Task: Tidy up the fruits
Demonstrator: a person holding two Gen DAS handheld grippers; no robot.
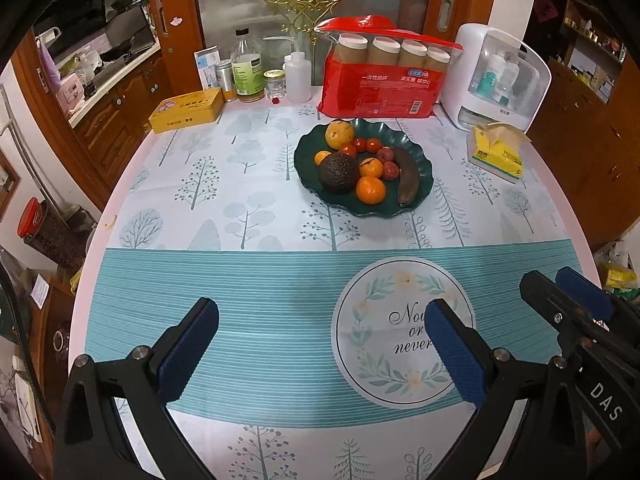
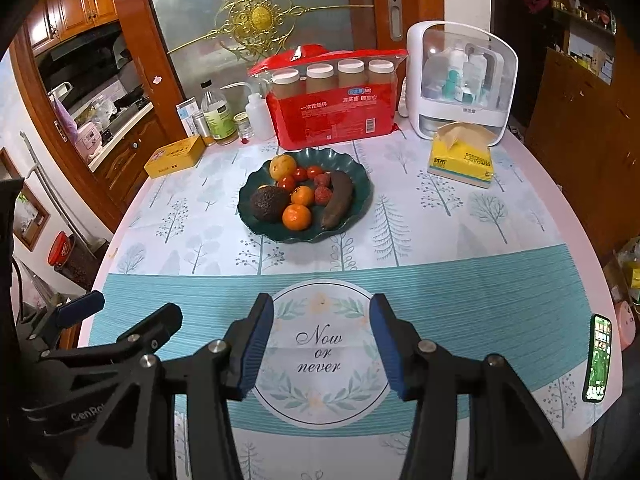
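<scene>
**Fruit piled on the plate, both tongs waiting empty**

The dark green scalloped plate point(image 1: 416, 148) sits mid-tabletop point(image 1: 240, 184), well ahead of both tools. On it lie an avocado point(image 1: 338, 173), several mandarins point(image 1: 371, 189), a browned banana point(image 1: 409, 176) along the right side, cherry tomatoes point(image 1: 366, 145), a yellow round fruit point(image 1: 339, 133) at the back and a few reddish small fruits point(image 1: 391, 170). The left tongs point(image 1: 320, 344) hang wide apart over the striped cloth, holding nothing; the right tongs point(image 2: 322, 346) are also apart and empty, above the "Now or never" emblem point(image 2: 320, 354).

The risks, as I judge them: the fruits touch one another, so lifting one could set a mandarin or tomato rolling off the rim. The overripe banana and the tomatoes may bruise or split under a hard squeeze. A phone point(image 2: 598, 358) lies near the right edge, where a careless swing could knock it.
</scene>
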